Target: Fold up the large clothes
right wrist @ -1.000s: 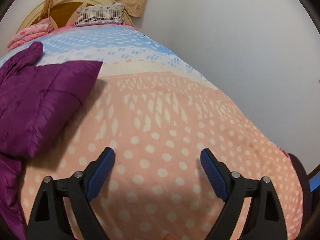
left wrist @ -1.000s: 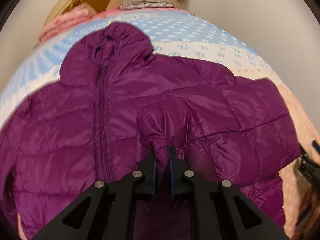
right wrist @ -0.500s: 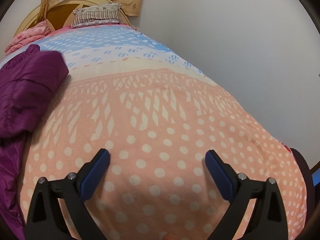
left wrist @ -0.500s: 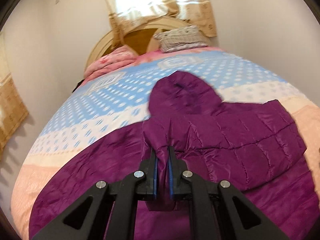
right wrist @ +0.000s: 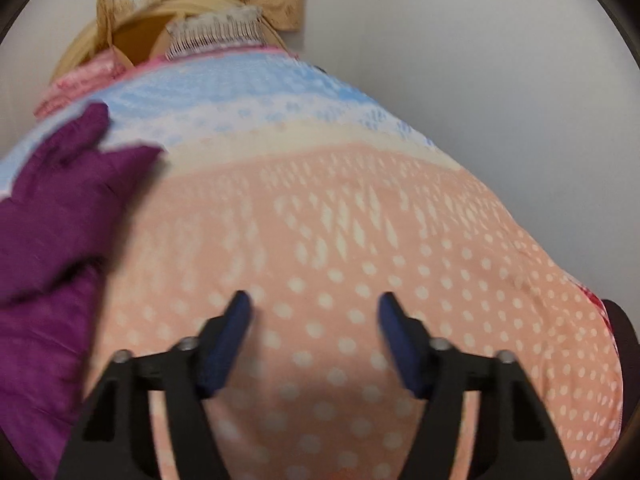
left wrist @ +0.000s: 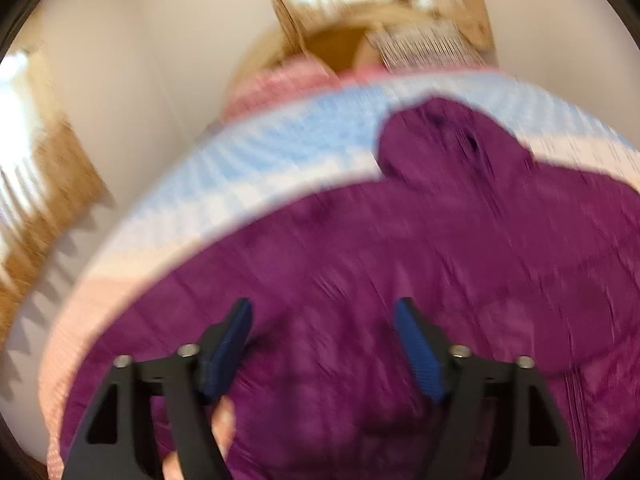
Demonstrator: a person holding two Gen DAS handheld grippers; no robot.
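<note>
The purple jacket (left wrist: 420, 264) lies spread on the bed (right wrist: 340, 216), its hood toward the headboard; above it the left tool (left wrist: 322, 320) is spreading, pinching nothing, and beside it the right tool (right wrist: 314, 312) is narrowing over bare bedspread.

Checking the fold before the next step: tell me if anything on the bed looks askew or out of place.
Nothing stands out. The purple jacket lies flat on the dotted bedspread, hood toward the headboard. Blur hides fine creases.
</note>
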